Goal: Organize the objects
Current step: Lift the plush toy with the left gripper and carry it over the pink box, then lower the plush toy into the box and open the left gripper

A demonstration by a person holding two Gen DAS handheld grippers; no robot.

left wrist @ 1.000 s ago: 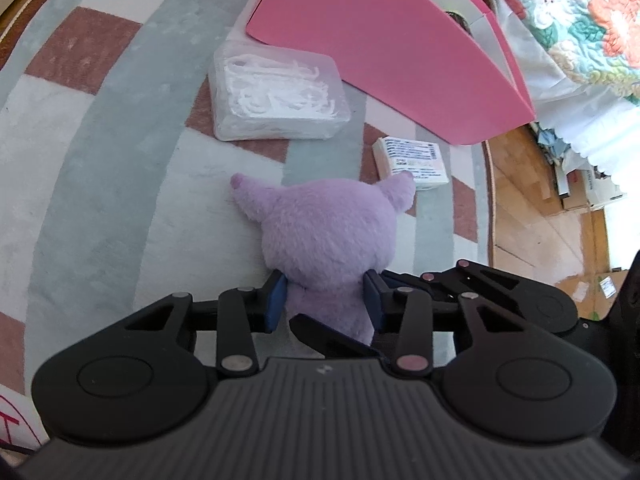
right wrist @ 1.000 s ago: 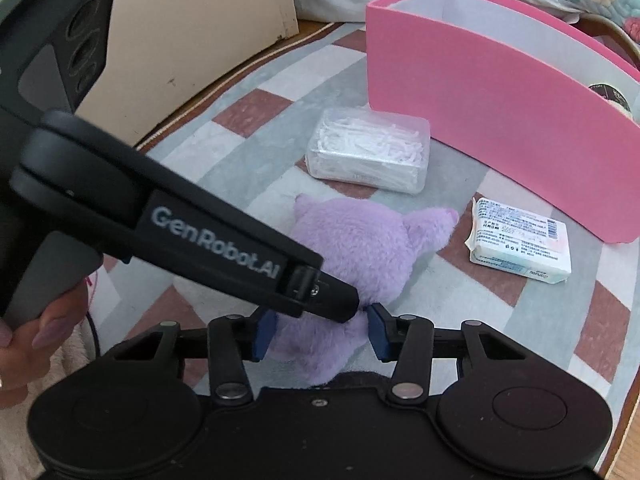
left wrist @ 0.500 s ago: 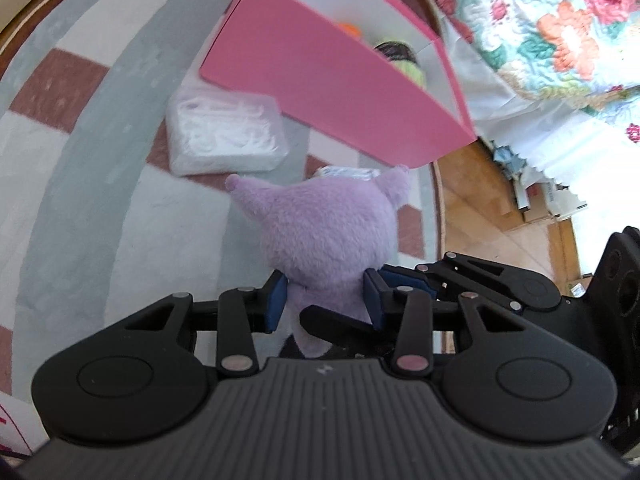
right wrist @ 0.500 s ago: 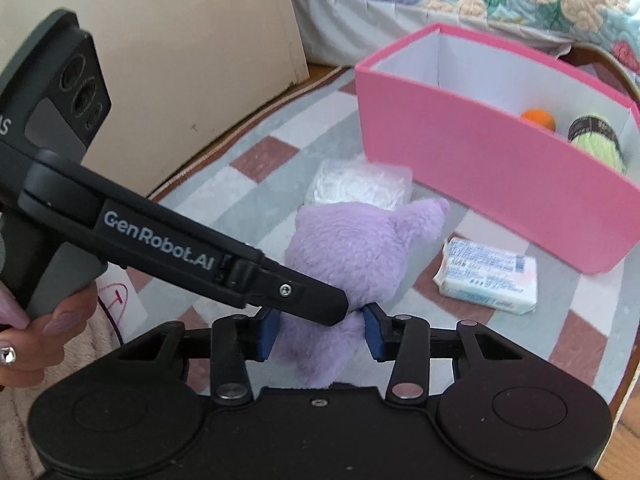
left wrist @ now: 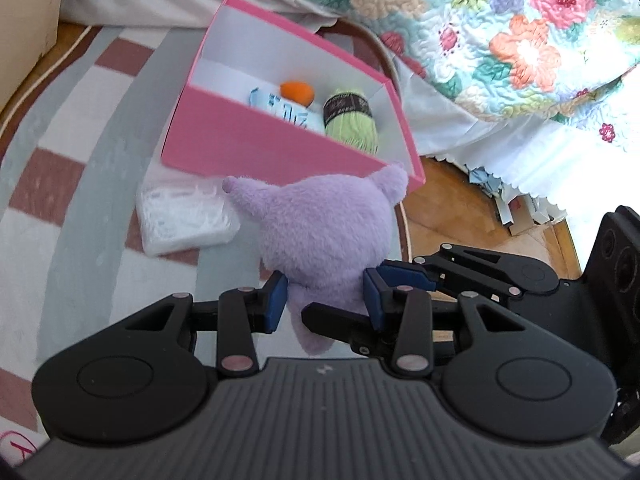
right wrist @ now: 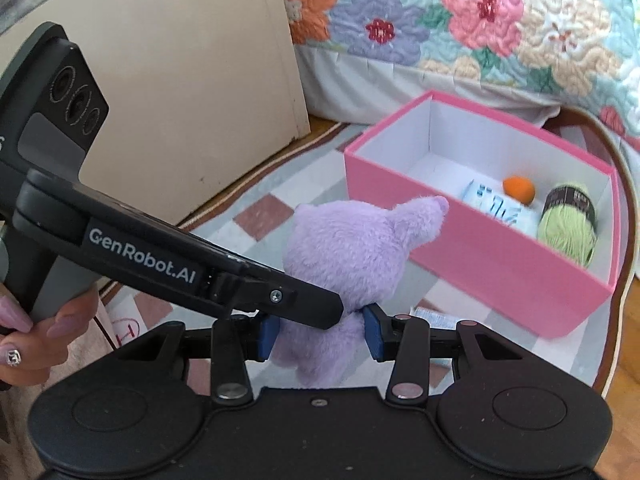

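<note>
A purple plush toy (left wrist: 324, 224) is held in the air by both grippers at its lower body. My left gripper (left wrist: 322, 296) is shut on it, and my right gripper (right wrist: 320, 330) is shut on it too, from the other side. The plush (right wrist: 348, 252) hangs in front of the near wall of an open pink box (left wrist: 256, 148). The box (right wrist: 480, 264) holds an orange ball (right wrist: 519, 189), a green yarn skein (right wrist: 568, 224) and a white packet with blue print (right wrist: 496, 210).
A clear bag of white plastic bits (left wrist: 184, 216) lies on the checked rug (left wrist: 72, 200) left of the plush. A small white packet (right wrist: 434, 316) lies on the rug by the box. A floral bedspread (left wrist: 500, 32) hangs behind, and a beige cabinet (right wrist: 180, 92) stands left.
Both grippers have lifted the plush off the rug and carried it up toward the pink box, whose inside has come into view.
</note>
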